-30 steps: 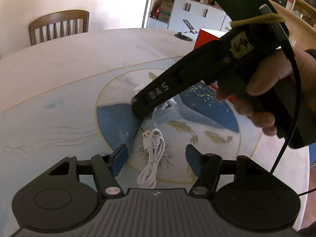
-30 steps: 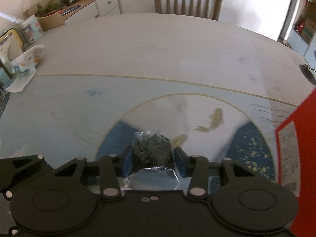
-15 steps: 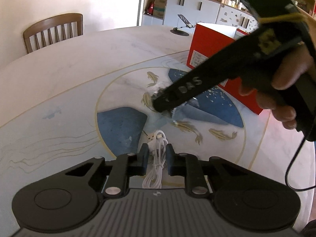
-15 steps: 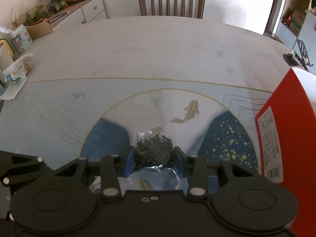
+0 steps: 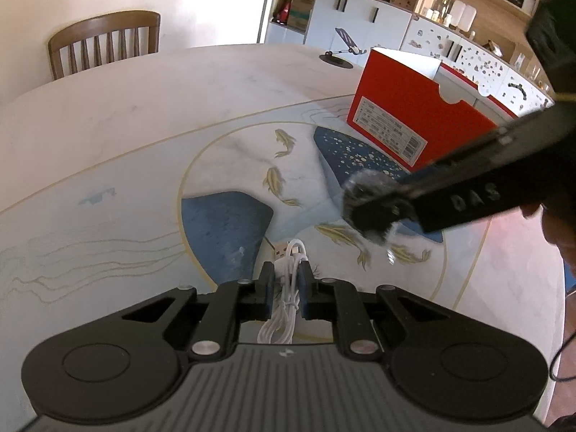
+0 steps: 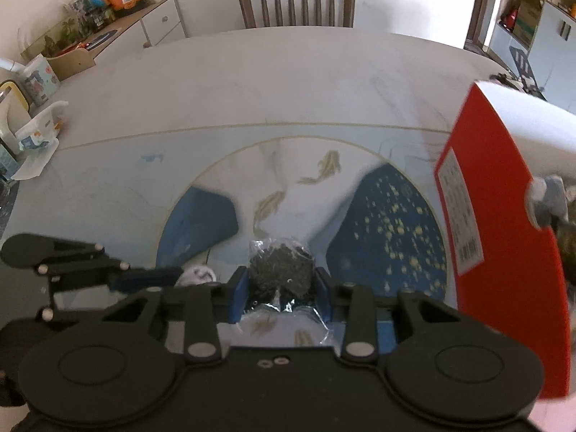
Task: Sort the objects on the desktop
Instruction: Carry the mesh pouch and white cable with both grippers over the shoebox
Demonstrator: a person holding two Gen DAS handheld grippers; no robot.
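My left gripper (image 5: 287,278) is shut on a coiled white USB cable (image 5: 284,298) and holds it over the painted table. My right gripper (image 6: 280,280) is shut on a clear plastic bag of dark bits (image 6: 280,270); in the left wrist view the bag (image 5: 370,208) hangs above the table, left of the red box (image 5: 410,118). The open red box (image 6: 504,223) stands at the right in the right wrist view. The left gripper (image 6: 151,275) with the white cable (image 6: 196,275) shows at lower left there.
A round table (image 5: 144,115) with a blue and gold fish painting. A wooden chair (image 5: 104,46) stands behind it. A phone stand (image 5: 342,50) sits at the far edge. Tissue and cups (image 6: 36,122) lie at the left edge. Cabinets line the walls.
My left gripper closed on the white cable and lifted it. My right gripper carried the bag right, toward the red box.
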